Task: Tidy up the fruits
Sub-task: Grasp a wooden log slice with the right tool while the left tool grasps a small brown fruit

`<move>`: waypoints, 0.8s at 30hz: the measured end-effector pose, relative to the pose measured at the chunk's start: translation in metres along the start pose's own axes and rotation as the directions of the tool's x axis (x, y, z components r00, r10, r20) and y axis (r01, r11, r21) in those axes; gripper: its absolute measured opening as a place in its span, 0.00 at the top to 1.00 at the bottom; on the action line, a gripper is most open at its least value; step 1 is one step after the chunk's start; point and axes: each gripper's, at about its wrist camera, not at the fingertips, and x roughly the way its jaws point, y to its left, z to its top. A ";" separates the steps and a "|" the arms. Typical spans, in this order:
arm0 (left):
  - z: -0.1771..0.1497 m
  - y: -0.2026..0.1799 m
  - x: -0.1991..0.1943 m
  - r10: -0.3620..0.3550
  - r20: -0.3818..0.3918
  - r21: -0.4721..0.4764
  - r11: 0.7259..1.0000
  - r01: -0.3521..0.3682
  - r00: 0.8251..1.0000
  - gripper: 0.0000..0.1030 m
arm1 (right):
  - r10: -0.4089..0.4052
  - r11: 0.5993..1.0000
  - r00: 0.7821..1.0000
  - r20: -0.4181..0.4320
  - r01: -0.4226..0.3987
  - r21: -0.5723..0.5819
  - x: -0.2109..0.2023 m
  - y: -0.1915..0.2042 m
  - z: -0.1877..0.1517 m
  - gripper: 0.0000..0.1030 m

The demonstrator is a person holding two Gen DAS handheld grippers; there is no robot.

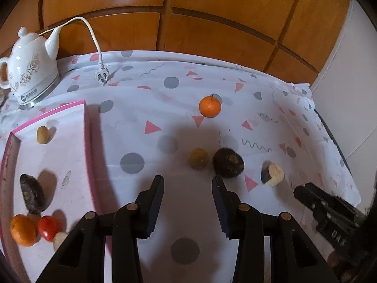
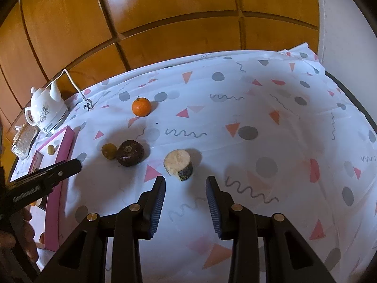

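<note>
My left gripper (image 1: 187, 184) is open and empty above the cloth, just short of a small yellow-green fruit (image 1: 198, 158) and a dark round fruit (image 1: 228, 162). A cut pale piece with dark skin (image 1: 272, 174) lies to their right, and an orange (image 1: 210, 106) sits farther back. A pink tray (image 1: 90, 141) on the left holds several fruits. My right gripper (image 2: 185, 184) is open and empty, just short of the cut piece (image 2: 179, 164). The dark fruit (image 2: 130, 152), the yellow-green fruit (image 2: 109, 151) and the orange (image 2: 141, 106) show left of it.
A white teapot-shaped kettle (image 1: 30, 68) with its cord and plug (image 1: 102, 75) stands at the back left. A patterned cloth (image 2: 259, 118) covers the table. Wooden panels rise behind it. The other gripper (image 1: 329, 212) reaches in at the right edge of the left wrist view.
</note>
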 end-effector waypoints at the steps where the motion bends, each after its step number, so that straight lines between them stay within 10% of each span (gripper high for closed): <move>1: 0.002 0.000 0.003 0.001 -0.001 -0.003 1.000 -0.001 1.000 0.58 | 0.003 1.000 1.000 -0.001 -0.003 -0.006 0.001 0.002 0.002 0.65; 24: 0.021 0.000 0.050 -0.072 -0.060 -0.058 0.996 0.069 0.996 0.59 | -0.021 0.997 0.998 -0.059 0.016 -0.075 0.046 0.015 0.011 0.59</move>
